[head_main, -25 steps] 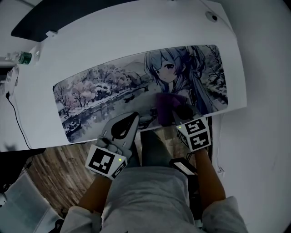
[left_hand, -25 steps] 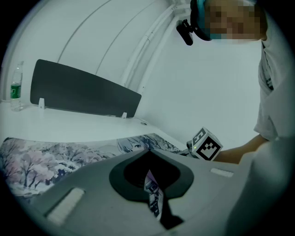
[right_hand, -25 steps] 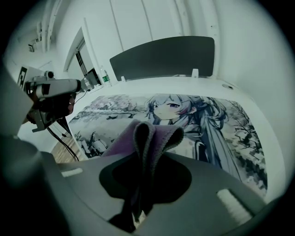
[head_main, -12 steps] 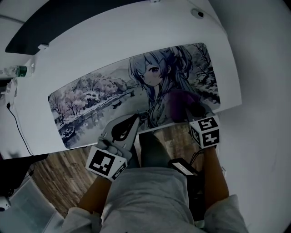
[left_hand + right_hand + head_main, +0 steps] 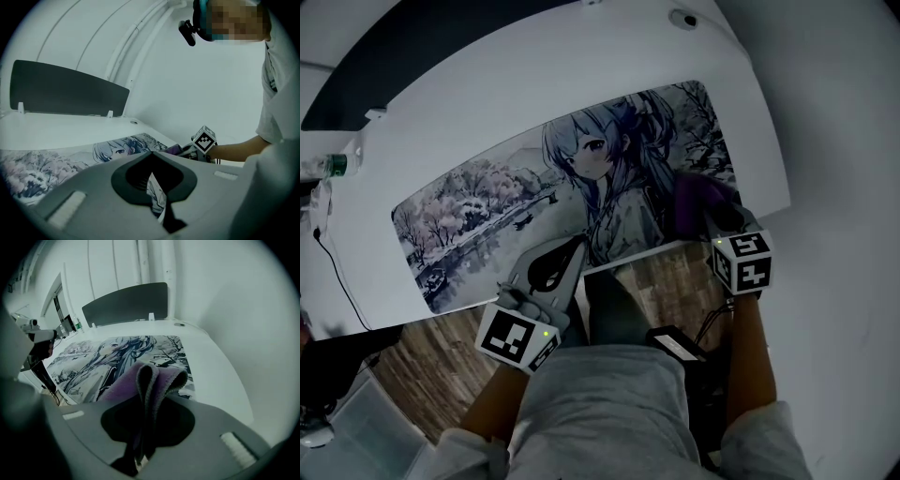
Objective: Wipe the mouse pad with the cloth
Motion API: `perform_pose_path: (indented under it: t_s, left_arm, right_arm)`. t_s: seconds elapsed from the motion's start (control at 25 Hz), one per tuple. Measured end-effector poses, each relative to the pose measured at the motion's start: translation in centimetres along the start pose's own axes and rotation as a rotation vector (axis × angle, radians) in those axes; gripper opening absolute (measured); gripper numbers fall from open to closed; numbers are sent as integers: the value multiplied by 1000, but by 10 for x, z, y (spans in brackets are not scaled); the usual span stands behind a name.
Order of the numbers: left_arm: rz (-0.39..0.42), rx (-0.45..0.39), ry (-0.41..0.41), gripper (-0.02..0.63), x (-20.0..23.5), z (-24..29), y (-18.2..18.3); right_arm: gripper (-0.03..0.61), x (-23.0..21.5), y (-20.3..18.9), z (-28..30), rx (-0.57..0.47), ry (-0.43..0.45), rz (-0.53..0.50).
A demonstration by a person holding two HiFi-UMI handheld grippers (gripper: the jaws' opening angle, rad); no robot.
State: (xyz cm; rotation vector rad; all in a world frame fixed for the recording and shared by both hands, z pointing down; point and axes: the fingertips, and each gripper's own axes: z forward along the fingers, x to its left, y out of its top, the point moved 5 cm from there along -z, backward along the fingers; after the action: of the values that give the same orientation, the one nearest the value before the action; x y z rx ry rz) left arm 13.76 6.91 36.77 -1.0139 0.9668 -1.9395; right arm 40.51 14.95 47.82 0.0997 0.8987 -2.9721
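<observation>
A long mouse pad (image 5: 487,202) printed with an anime girl and snowy trees lies on the white desk (image 5: 534,84). My right gripper (image 5: 717,217) is shut on a folded purple cloth (image 5: 694,199), which rests on the pad's near right corner. In the right gripper view the cloth (image 5: 145,380) bulges out between the jaws over the pad (image 5: 117,352). My left gripper (image 5: 567,251) is shut with nothing in it, its tips over the pad's near edge. The left gripper view shows the pad (image 5: 56,161) ahead and the right gripper's marker cube (image 5: 205,139).
A dark panel (image 5: 422,37) stands along the desk's far edge. A bottle with a green cap (image 5: 328,166) and a black cable (image 5: 333,248) lie at the left end. Below the desk's near edge are wood flooring (image 5: 431,347) and the person's lap (image 5: 609,403).
My right gripper has dragged the purple cloth rightward along the pad's near edge, from the girl's body to the right corner. The left gripper has stayed in place.
</observation>
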Motion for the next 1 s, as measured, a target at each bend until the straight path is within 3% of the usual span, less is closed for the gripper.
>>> perform_pose_path:
  t_s: [0.48,1.0]
  left_arm:
    - [17,28,-43,18,-13,24,3]
    - [7,30,-52,18,-16,20,2]
  right_arm:
    - [57,-54,-13,-12,-24,-85,116]
    - [55,-49,-11,-15,-51,-95,125]
